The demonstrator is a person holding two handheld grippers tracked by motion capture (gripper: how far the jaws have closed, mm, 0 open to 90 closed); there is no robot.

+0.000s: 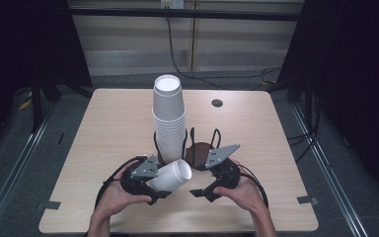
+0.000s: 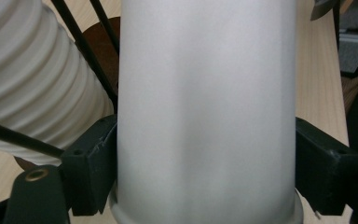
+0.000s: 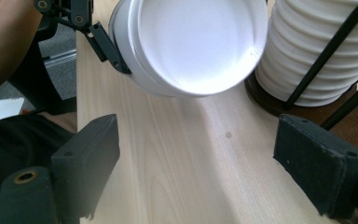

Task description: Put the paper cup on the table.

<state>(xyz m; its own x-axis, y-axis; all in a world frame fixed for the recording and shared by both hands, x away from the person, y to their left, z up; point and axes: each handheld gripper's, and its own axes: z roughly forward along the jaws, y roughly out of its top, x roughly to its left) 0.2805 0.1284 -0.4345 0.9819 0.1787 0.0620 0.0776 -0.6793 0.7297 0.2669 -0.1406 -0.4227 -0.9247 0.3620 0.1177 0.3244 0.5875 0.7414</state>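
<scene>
In the high view, the left gripper (image 1: pixel 154 190) sits in the lower centre of the frame, just left of the middle, with its fingers clamped on a single white foam cup (image 1: pixel 172 175) that lies tilted on its side, base pointing up and to the right. The left gripper view shows this cup (image 2: pixel 205 107) running up the middle of the frame, with one black finger (image 2: pixel 93 163) pressed against its left wall and the other against its right wall, the cup's rim at the bottom edge. Just beyond it in the high view, near the centre of the frame, a tall stack of white foam cups (image 1: pixel 168 116) stands upside down in a black wire holder (image 1: pixel 190 143) with a brown round base, on the light wooden bench (image 1: pixel 113 123). The right gripper (image 1: pixel 201 192) lies lower right of centre, held in the person's right hand (image 1: pixel 242 190); its fingers stand wide apart with bare bench between them. In the right gripper view the held cup (image 3: pixel 191 42) shows its round base at the top centre, and the ribbed stack (image 3: pixel 321 51) sits in the upper right, beside it.
</scene>
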